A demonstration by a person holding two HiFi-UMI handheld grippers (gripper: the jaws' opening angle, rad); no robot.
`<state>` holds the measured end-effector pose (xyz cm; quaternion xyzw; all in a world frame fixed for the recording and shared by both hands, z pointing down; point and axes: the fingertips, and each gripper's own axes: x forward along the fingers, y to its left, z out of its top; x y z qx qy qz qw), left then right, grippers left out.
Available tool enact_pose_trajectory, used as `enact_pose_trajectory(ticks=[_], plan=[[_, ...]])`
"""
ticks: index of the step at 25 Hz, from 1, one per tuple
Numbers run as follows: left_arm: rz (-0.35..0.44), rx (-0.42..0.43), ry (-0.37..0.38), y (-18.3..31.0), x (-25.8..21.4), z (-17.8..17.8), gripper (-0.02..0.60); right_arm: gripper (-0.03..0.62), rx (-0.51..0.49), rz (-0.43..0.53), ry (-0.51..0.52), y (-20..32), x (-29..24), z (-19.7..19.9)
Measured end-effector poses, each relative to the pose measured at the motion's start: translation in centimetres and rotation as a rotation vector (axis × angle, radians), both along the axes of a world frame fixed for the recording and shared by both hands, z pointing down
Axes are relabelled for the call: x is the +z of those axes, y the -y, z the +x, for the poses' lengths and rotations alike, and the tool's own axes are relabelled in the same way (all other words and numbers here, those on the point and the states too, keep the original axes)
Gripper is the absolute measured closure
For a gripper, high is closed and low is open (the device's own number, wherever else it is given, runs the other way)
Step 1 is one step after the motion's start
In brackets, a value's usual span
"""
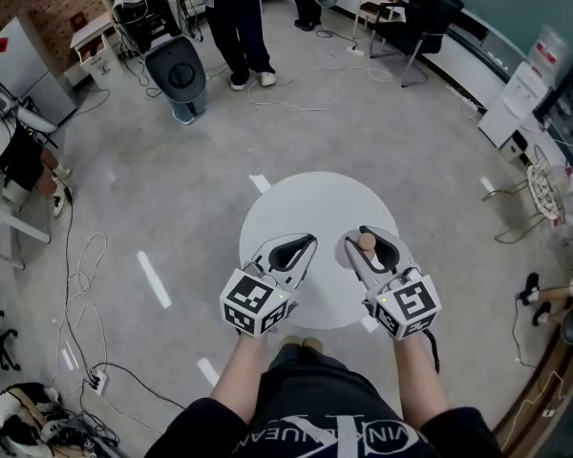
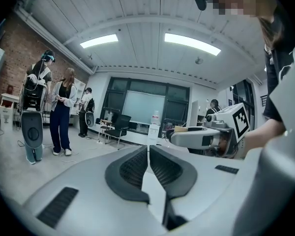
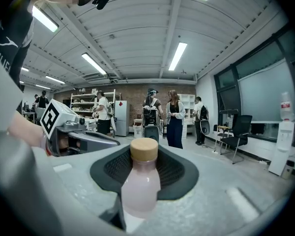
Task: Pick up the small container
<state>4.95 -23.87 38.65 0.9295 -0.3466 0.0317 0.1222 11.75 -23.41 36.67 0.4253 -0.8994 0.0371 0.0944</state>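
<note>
Busy lab floor with cables and people standing at the far end, and a small round white table (image 1: 296,208) right in front of the person. In the head view both tools sit over its near half: the left gripper (image 1: 308,242) on the left, the right gripper (image 1: 371,235) on the right with the small container (image 1: 367,244) tucked between its jaws. I can't tell from here whether it's off the table yet. The left gripper view shows that one's jaws pressed together with nothing in them, so it's just idling near the other tool. In the right gripper view the jaws stand fairly wide but are clamped on the container, with the dark ribbed pads (image 3: 173,170) hugging both sides of it. What I'd worry about is that the body looks smooth and rounded, so it could swivel or slide out between the pads if the hand tilts or moves fast. With the grippers this near each other, a bump from the left one could knock it loose too. The container itself is a little bottle, milky pale pink, sloping in at the shoulders to a short neck, topped by a tan wood-look cap (image 3: 144,150).
</note>
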Motion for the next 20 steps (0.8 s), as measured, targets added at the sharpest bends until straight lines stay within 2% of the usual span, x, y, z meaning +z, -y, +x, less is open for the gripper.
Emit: enact_pose_trajectory(ticks=[13,20], plan=[[0.004,0.011,-0.02,-0.1,-0.9,1.4,0.56,0.461,0.008,-0.008,0.003,-0.2,0.0,1.4],[-0.004,0.021,-0.027,-0.5,-0.9,1.0,0.56,0.461,0.008,-0.017,0.003,-0.5,0.2,0.6]])
